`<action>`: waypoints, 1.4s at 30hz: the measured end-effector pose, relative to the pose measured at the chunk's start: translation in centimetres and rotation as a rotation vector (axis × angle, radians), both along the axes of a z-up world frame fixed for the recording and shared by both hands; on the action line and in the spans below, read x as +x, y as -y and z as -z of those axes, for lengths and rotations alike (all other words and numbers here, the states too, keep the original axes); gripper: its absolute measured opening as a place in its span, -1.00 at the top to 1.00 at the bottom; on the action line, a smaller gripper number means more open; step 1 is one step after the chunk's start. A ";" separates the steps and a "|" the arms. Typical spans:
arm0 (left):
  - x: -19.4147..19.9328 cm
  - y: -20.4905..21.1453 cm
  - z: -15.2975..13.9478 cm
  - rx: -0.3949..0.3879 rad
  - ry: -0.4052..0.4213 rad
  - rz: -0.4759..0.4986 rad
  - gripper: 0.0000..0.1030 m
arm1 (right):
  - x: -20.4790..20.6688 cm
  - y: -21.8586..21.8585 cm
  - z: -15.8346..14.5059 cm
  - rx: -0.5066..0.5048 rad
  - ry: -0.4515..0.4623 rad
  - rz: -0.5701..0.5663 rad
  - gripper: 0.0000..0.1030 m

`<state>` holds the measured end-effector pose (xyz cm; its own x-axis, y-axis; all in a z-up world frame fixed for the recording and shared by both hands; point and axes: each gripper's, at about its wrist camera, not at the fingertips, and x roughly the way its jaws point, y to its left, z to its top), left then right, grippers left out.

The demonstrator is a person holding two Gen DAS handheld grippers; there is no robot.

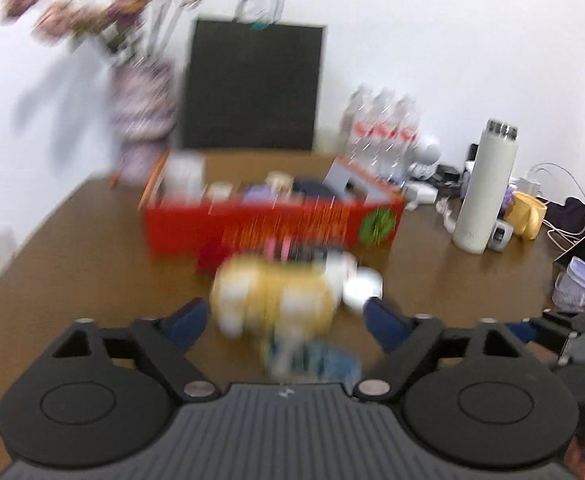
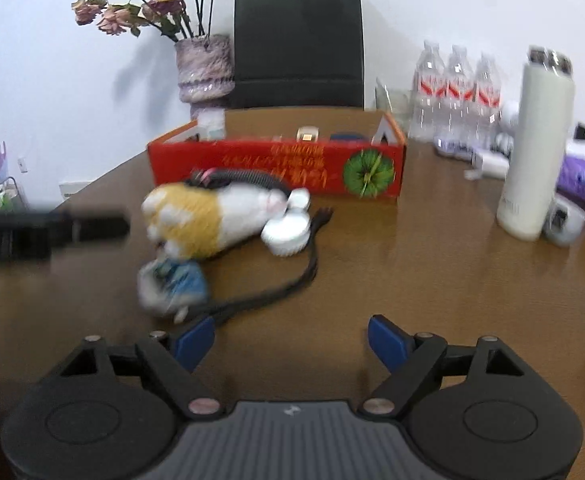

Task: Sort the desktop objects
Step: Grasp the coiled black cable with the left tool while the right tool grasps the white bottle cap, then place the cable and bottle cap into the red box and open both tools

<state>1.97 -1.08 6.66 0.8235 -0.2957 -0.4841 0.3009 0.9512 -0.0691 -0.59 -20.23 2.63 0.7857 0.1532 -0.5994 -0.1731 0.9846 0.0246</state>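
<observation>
Closing in w/ the left tongs (image 1: 282,322): blue pads spread either side of the yellow-and-white plush toy (image 1: 276,296), not pressing on it as far as the blur lets me judge, so released, nothing gripped. Plush lies on the bench (image 1: 72,248) right ahead of those tongs, w/ a small blue-and-white item (image 1: 312,360) just under their gap. Prob lined up that way to straddle the plush before a pinch.

Right tongs (image 2: 292,340) spread too, empty, only bare bench between the pads; black cord (image 2: 292,284) trails just ahead, its near end by the left-side pad. White round brush (image 2: 286,234) touches the plush, further ahead.

Red box (image 2: 276,172) beyond the pile, already holding bits, likely the sorting bin.

Brown glossy bench, white wall behind. Far back: black bag (image 2: 298,44), vase of dried flowers (image 2: 204,68); ahead-right of the right tongs, water bottles (image 2: 458,92), white flask (image 2: 536,148).
</observation>
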 end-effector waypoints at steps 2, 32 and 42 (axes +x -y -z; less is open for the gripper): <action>3.4 1.1 -0.9 0.032 -0.011 0.093 -0.54 | 2.3 -0.1 -0.1 -0.024 0.007 -0.028 -0.54; 16.1 -1.6 -9.6 -0.244 -0.080 0.062 0.80 | 13.0 1.8 -9.8 0.089 0.207 -0.106 0.25; 28.2 -0.7 -3.9 -0.311 -0.211 -0.037 0.80 | 29.4 -0.3 -5.8 0.140 -0.125 -0.041 0.25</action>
